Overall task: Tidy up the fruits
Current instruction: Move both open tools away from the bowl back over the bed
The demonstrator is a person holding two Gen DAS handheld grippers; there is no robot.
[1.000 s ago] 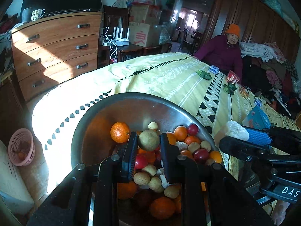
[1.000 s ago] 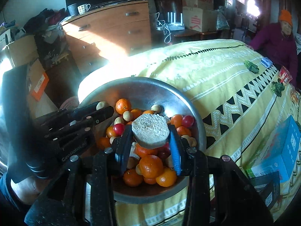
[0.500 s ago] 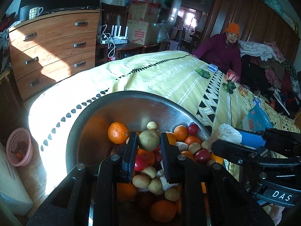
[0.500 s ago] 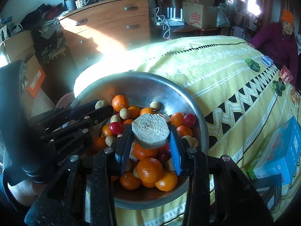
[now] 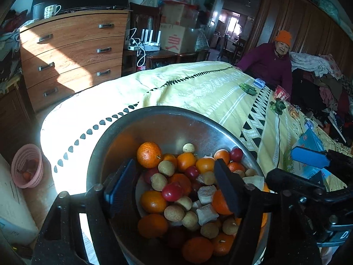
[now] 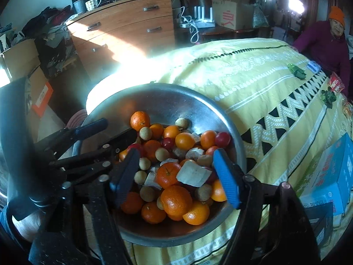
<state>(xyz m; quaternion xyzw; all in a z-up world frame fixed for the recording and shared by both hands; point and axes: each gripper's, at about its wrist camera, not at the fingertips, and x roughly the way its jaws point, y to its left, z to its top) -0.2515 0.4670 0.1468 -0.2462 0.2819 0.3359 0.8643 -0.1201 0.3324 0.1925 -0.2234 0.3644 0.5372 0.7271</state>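
Observation:
A steel bowl [image 5: 167, 121] [image 6: 198, 108] on the yellow bedspread holds several oranges [image 6: 176, 199], small tan round fruits [image 5: 166, 167], red fruits [image 5: 172, 191] and pale cut chunks [image 6: 193, 174]. My left gripper [image 5: 174, 187] is open and empty just above the fruit at the bowl's left. My right gripper [image 6: 175, 176] is open and empty above the bowl's front; a pale chunk lies on the pile between its fingers. The left gripper also shows in the right wrist view [image 6: 106, 145].
A blue box [image 6: 331, 176] lies on the bed right of the bowl. A wooden dresser [image 5: 72, 53] stands behind. A pink basket [image 5: 27, 165] sits on the floor at left. A person in an orange hat [image 5: 273, 64] sits at the bed's far side.
Both grippers opened. The left let go of a tan round fruit and the right let go of the pale chunk; both now lie in the bowl.

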